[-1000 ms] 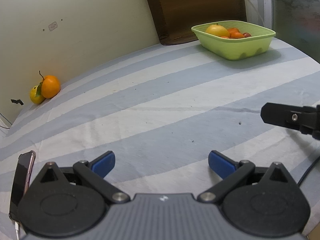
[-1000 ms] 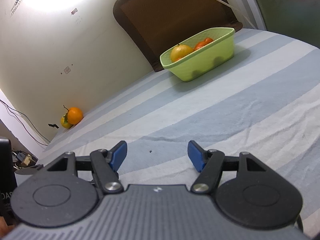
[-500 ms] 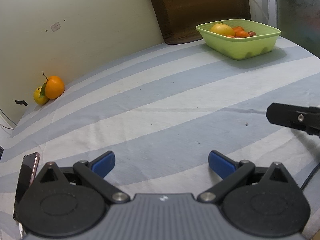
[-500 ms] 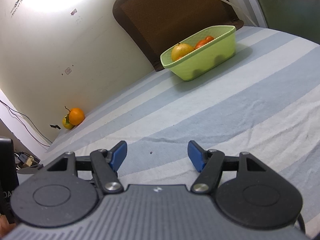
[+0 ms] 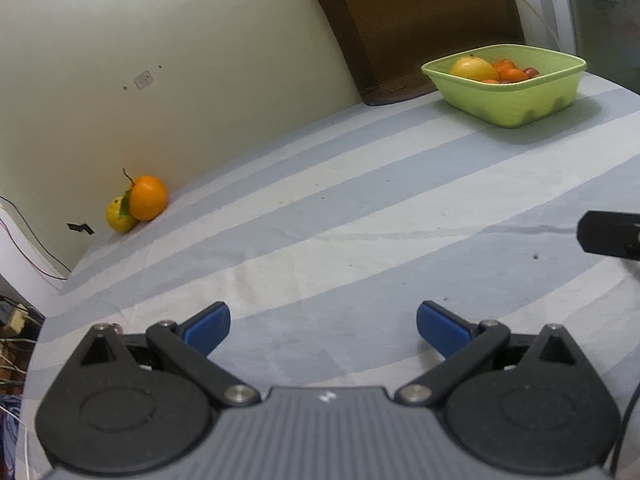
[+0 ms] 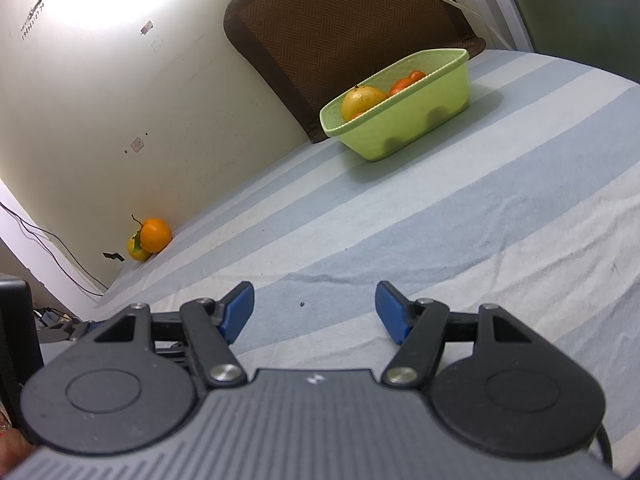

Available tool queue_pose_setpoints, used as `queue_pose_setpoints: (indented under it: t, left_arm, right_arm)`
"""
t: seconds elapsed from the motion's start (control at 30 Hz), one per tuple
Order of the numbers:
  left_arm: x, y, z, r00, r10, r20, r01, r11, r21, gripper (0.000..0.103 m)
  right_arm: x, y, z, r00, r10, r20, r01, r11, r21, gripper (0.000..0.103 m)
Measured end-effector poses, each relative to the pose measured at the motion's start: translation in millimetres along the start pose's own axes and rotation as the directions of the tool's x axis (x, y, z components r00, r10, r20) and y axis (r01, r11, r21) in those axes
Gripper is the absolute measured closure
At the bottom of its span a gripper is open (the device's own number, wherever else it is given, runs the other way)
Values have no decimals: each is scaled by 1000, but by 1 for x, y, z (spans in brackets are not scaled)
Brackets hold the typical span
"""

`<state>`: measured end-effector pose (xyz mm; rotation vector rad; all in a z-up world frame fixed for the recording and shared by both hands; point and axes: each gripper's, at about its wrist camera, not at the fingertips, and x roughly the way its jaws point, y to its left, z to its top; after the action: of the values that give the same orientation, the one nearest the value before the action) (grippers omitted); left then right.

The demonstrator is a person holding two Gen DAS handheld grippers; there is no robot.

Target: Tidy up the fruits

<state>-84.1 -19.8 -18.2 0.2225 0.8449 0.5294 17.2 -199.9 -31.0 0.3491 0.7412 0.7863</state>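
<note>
Left wrist view shows the left gripper (image 5: 323,322) spread and empty, like the right gripper (image 6: 314,306). The orange (image 5: 148,197) leans on what looks like a lemon (image 5: 118,215) by the wall; a careless nudge could roll either off the striped tablecloth (image 5: 360,208), far from the green basket (image 5: 516,98).

The left tool (image 5: 323,322) has swung round to its right over the striped table (image 5: 360,216): in its view the orange (image 5: 148,197) and the yellow fruit (image 5: 118,214) by the wall now sit further in from the edge, and the green basket (image 5: 508,92) has slid right and lower. The phone at its left has dropped out of sight. The right tool (image 5: 608,236) shows further right. From the right tool's view, hardly anything has shifted.
</note>
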Motion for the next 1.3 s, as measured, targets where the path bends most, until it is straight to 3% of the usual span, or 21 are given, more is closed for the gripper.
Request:
queue_pose_setpoints:
  t: [0.33,1.3]
  left_arm:
    - [4,5,-4,999,41,5,-41,999,14,0]
    - [9,10,-10,999,12,-29,-12,1000,11,0]
  right_arm:
    - [1,0,-1,1000,5,-11,-5,1000,-1,34]
    - [3,-1,-3,1000,0,-15,0,1000,18,34]
